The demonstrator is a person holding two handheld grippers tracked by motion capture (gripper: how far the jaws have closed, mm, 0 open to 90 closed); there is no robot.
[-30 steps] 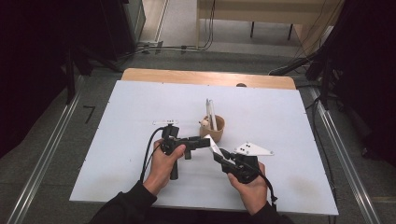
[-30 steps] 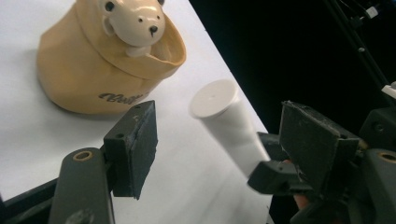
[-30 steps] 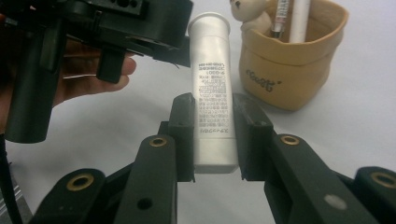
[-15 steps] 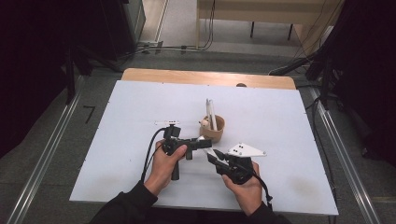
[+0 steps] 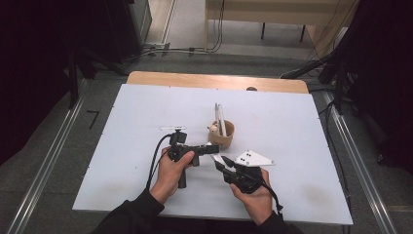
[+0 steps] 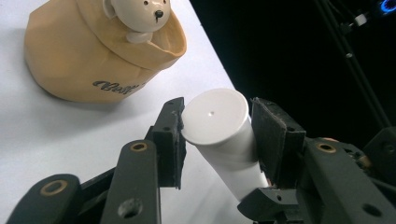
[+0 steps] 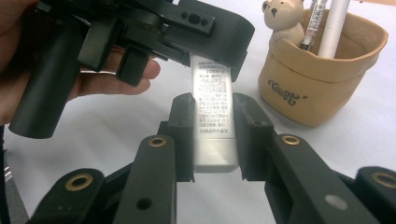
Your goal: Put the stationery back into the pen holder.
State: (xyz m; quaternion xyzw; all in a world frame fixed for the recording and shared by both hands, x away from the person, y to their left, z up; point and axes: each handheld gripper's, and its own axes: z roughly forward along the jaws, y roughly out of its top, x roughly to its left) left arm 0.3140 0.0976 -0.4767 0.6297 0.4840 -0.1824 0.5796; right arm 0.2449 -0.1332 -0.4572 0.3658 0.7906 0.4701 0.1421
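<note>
We list a tan, sack-shaped ceramic pen cup with a cream bear figurine at its rim (white pens standing inside), on a white tabletop edged with a wooden strip.

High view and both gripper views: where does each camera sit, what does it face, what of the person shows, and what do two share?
High view: above, looking down on the table; forearms, left hand, right hand.
Left gripper view: on the left gripper, facing the capped white tube; own fingers have just been closing around it.
Right gripper view: on the right gripper, fingers clamping the tube's flat end; left hand shows.
Shared: tube, bear cup.
</note>
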